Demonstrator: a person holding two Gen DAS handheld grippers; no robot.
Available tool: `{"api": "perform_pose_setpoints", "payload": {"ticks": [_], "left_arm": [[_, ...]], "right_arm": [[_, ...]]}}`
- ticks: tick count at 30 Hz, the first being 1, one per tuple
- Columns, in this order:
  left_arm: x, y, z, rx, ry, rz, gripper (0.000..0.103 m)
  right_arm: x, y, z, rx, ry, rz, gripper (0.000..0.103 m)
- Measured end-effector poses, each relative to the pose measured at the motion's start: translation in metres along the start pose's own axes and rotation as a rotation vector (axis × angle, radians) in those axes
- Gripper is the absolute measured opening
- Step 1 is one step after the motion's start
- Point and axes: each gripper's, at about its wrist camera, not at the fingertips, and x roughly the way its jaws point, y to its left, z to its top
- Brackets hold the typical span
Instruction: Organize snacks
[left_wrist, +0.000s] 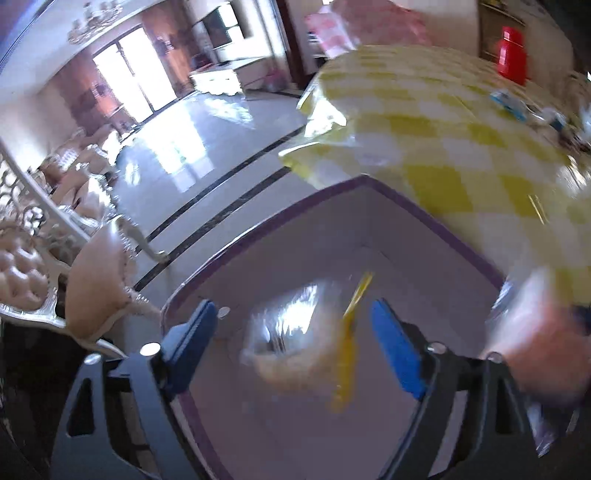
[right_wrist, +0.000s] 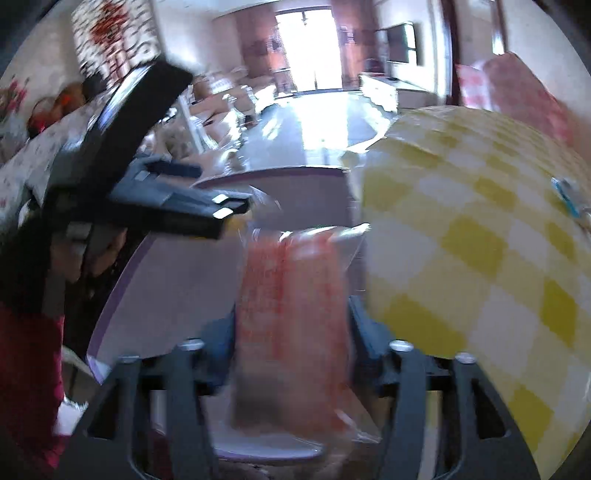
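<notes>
Yellow-and-white checked cloth covers the tabletop (left_wrist: 443, 122), which sits in a bright living room with a glossy tiled floor, and at its near edge stands a pale box with a purple rim (left_wrist: 436, 218). Seen from the left wrist, the left tool (left_wrist: 291, 343) hangs over the open box with its blue fingers (left_wrist: 395, 350) spread wide, and between them, not gripped, is a clear-wrapped snack with a yellow strip (left_wrist: 314, 350) (blurred, so whether it is falling or already lying on the box floor cannot be told). Seen from the right wrist, the right tool (right_wrist: 291, 325) is closed narrowly on an orange-red snack packet (right_wrist: 291, 295), held upright just above the box near the edge of the cloth; the left tool shows there too, dark and reaching in from the left. Further back on the cloth lie a few small blue-and-white packets (left_wrist: 509, 101), well apart from the box, and a red container (left_wrist: 511, 55) stands beyond them. As a judgement, the sorting is partly done: one snack looks to be in or entering the box, a second is held ready above it, and the packets on the far cloth are left to collect.
</notes>
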Motion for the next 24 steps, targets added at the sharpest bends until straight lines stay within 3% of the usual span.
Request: {"api": "perform_pose_setpoints", "payload": {"ticks": [3,8,12,16,20,22,24], "left_arm": [[-0.004,-0.01,0.005,0.002,-0.033,0.004,0.097],[-0.018,-0.043,0.011,0.006,-0.133,-0.051,0.097],[-0.032,-0.077,0.018,0.007,-0.201,-0.166,0.099],[-0.041,-0.113,0.027,0.058,-0.216,-0.203,0.099],[-0.066,-0.153,0.052,0.076,-0.235,-0.327,0.101],[-0.078,-0.181,0.073,0.076,-0.236,-0.431,0.101],[-0.078,-0.211,0.094,0.077,-0.219,-0.467,0.101]], "right_arm": [[-0.013,-0.018,-0.004,0.05,-0.032,-0.034,0.069],[-0.046,-0.081,-0.012,0.25,-0.111,0.001,0.069],[-0.083,-0.13,-0.022,0.378,-0.22,-0.074,0.069],[-0.116,-0.182,-0.043,0.51,-0.251,-0.135,0.069],[-0.146,-0.227,-0.073,0.604,-0.239,-0.289,0.073],[-0.158,-0.255,-0.09,0.69,-0.234,-0.335,0.074],[-0.171,-0.281,-0.109,0.758,-0.235,-0.366,0.074]]}}
